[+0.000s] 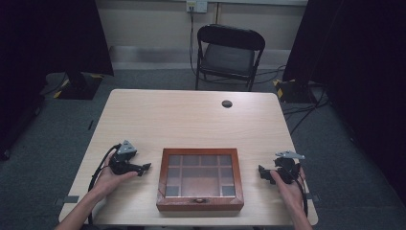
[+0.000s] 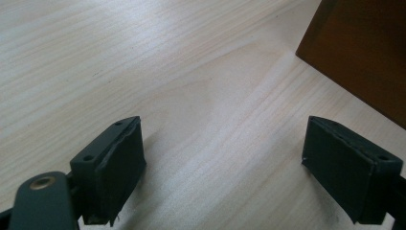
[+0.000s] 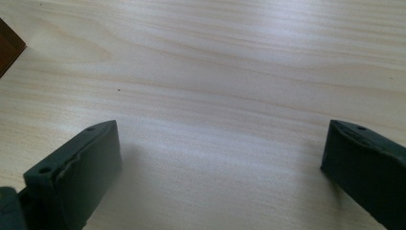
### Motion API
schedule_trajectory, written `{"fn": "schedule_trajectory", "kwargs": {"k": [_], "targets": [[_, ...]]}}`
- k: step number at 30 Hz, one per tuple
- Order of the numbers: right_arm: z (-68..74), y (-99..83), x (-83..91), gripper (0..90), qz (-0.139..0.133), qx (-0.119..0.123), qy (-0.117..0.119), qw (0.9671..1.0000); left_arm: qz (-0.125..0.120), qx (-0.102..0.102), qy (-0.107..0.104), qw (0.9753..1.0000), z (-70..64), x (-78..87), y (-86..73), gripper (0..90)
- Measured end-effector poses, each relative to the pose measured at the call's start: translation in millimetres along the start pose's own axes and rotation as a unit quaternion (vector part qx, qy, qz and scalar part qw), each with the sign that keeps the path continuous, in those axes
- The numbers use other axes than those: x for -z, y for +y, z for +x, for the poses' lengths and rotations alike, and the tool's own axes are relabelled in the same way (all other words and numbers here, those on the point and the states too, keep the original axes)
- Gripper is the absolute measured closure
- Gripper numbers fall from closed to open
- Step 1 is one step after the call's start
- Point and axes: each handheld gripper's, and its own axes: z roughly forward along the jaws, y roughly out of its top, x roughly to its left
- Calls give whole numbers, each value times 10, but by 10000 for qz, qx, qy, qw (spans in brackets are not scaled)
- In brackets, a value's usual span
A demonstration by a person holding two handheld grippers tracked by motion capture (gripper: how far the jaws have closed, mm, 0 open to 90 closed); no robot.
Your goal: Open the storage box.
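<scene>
A brown wooden box (image 1: 200, 178) with a glass lid over several compartments lies shut near the table's front edge. My left gripper (image 1: 145, 167) rests on the table just left of the box and is open, jaws pointing at its left side. In the left gripper view the gripper (image 2: 224, 167) holds nothing, and the box's side (image 2: 364, 52) fills the upper right. My right gripper (image 1: 261, 171) lies right of the box, open, aimed at it. In the right gripper view the gripper (image 3: 220, 172) is over bare wood, with a box corner (image 3: 8, 48) at the left edge.
The light wooden table (image 1: 191, 120) has a round cable hole (image 1: 227, 103) at the back. A black folding chair (image 1: 229, 55) stands beyond the table. Dark curtains hang at both sides, and cables run over the grey floor at the right.
</scene>
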Motion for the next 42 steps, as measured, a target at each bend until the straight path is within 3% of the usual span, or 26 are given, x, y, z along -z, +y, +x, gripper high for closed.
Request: {"fn": "schedule_trajectory", "kwargs": {"k": [9,15,18,20,21,22,25,27,33,35,38,41,42], "targets": [[-1,0,0,0,-2,4,5,10000,130,50,-9,9999,-39,17,27,192],[-1,0,0,0,-2,6,4,10000,180,292,-224,9992,-57,61,79,225],[-1,0,0,0,-2,6,6,10000,75,304,-240,9992,-102,117,117,219],[-1,0,0,0,-2,6,6,10000,-162,408,-439,9981,-137,185,160,240],[-1,0,0,0,-2,6,6,10000,-162,408,-439,9981,-137,185,160,255],[-1,0,0,0,-3,4,7,10000,-296,495,-644,9963,-166,231,188,273],[-1,0,0,0,-3,5,6,10000,-357,505,-748,9953,-185,257,213,313],[-1,0,0,0,-3,5,6,10000,-537,563,-910,9928,-237,301,262,300],[-1,0,0,0,-2,5,6,10000,-767,416,-1118,9899,-329,356,357,370],[-1,0,0,0,-2,4,6,10000,-928,348,-1285,9867,-399,381,439,381],[-1,0,0,0,-2,5,5,10000,-997,220,-1382,9851,-485,384,505,395],[0,0,0,0,-1,1,5,10000,-921,75,-1427,9854,-538,365,545,397],[0,0,0,0,-2,1,6,10000,-904,52,-1500,9845,-574,353,575,397]]}}
